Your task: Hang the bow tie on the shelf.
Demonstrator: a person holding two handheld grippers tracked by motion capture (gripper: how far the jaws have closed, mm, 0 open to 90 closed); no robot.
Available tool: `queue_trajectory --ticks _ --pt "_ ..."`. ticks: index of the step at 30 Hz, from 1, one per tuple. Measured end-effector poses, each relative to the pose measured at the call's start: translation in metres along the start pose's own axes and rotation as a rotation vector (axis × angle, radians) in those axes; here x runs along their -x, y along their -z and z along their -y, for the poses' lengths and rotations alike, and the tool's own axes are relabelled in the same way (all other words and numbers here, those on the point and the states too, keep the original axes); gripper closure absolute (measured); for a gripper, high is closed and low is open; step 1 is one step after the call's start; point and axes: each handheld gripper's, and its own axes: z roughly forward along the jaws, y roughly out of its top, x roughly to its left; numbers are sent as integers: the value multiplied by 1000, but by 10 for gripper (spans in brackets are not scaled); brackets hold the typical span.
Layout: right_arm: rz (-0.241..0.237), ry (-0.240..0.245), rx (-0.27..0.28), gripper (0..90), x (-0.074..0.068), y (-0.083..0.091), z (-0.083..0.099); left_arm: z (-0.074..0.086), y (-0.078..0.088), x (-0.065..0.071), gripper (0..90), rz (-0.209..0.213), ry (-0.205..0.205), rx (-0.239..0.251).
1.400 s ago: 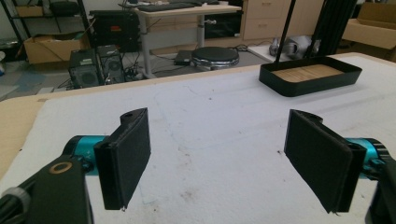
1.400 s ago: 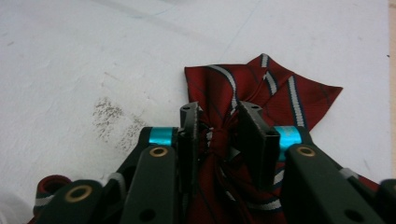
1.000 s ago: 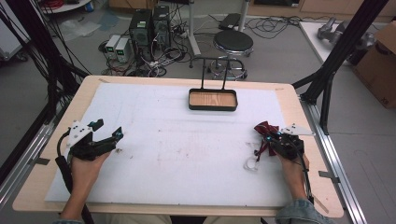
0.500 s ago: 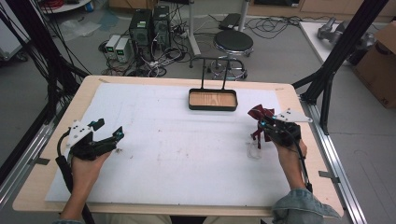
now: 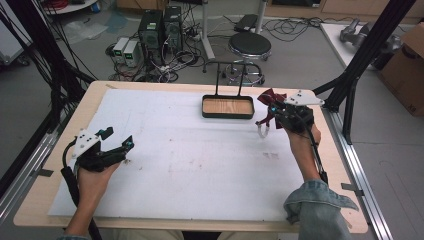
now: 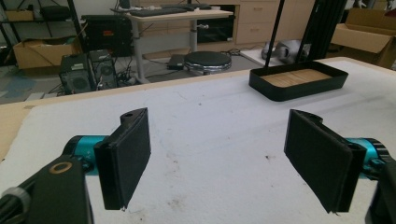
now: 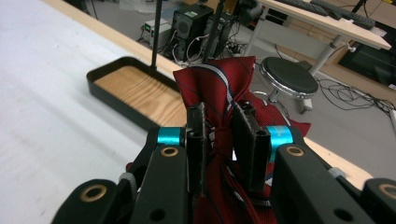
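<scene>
The right gripper [image 7: 219, 140] pinches a red striped bow tie [image 7: 219, 88] between its jaws; the black wood-floored tray [image 7: 135, 95] lies just ahead-left. Left gripper [image 6: 224, 158] jaws spread.

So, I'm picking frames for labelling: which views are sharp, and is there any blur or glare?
High view: soft, right claw and red tie slightly smeared. Left gripper view: pads crisp, even light. Right gripper view: tie sharp; stool shows mild glare.
</scene>
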Motion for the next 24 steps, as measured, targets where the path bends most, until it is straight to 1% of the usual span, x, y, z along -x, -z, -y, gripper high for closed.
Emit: queue_trajectory --ticks 2,3,5,6,7,8,9,10,12,19,21,22,24 --pt "1 -5 4 753 0 -2 -2 0 0 0 231 0 -1 1" --pt "2 -6 20 754 1 -5 -5 0 0 0 230 1 -1 1" --pt "6 7 16 753 2 -10 -11 0 0 0 230 2 0 2" --pt "8 15 34 754 2 -15 -17 0 0 0 230 3 1 2" --pt "8 15 34 754 2 -15 -17 0 0 0 230 2 3 4" --pt "9 19 45 754 2 -17 -20 0 0 0 230 1 4 2" --pt "6 16 41 754 2 -20 -24 0 0 0 230 2 5 3" --pt "12 23 55 753 3 -25 -29 0 0 -1 230 4 6 3" --pt "19 27 61 754 3 -27 -33 1 -1 -1 230 4 6 4" --pt "35 15 111 753 8 -45 -55 2 -1 -2 230 7 14 -1" --pt "38 6 109 754 11 -49 -59 3 -1 -2 230 6 18 0" --pt "45 5 125 754 12 -51 -60 3 -1 -2 230 6 17 -2" --pt "38 -9 128 753 16 -56 -63 4 -1 -2 230 6 16 -5"
